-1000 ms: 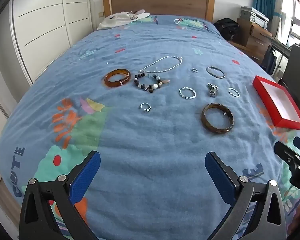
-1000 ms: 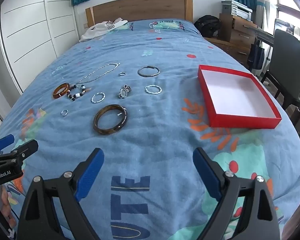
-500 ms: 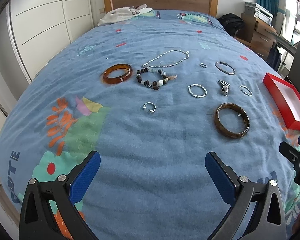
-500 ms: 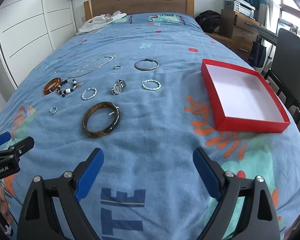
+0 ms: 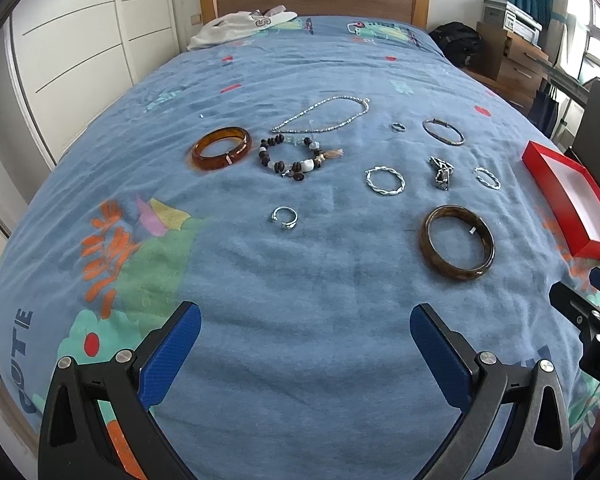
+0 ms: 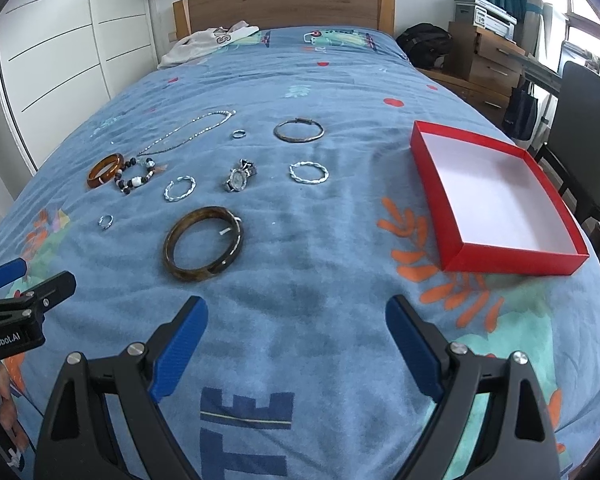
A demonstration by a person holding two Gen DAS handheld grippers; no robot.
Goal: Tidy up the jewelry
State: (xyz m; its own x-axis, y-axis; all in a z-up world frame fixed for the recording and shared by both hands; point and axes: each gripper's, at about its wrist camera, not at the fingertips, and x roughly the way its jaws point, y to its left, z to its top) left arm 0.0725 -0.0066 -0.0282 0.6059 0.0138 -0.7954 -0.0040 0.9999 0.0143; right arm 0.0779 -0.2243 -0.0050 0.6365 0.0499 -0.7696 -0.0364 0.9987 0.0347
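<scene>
Jewelry lies spread on a blue bedspread (image 5: 300, 264). A dark brown bangle (image 5: 457, 242) (image 6: 202, 243) lies nearest. Beyond it are an amber bangle (image 5: 221, 148), a bead bracelet (image 5: 292, 157), a silver necklace (image 5: 324, 116), a small silver ring (image 5: 284, 217), two twisted silver bracelets (image 5: 384, 180) (image 6: 309, 172), a watch (image 6: 239, 176) and a thin dark bangle (image 6: 298, 131). An empty red box (image 6: 496, 196) sits at the right. My left gripper (image 5: 305, 338) and right gripper (image 6: 296, 330) are both open and empty, hovering short of the jewelry.
A white garment (image 6: 208, 42) lies by the wooden headboard (image 6: 284, 4). White wardrobe doors (image 5: 80, 48) run along the left. A black bag (image 6: 424, 44), wooden drawers (image 6: 484, 62) and a dark chair (image 6: 584, 120) stand to the right of the bed.
Both grippers have moved forward over the bed, so the jewelry and red box appear closer. Both stay open and empty.
</scene>
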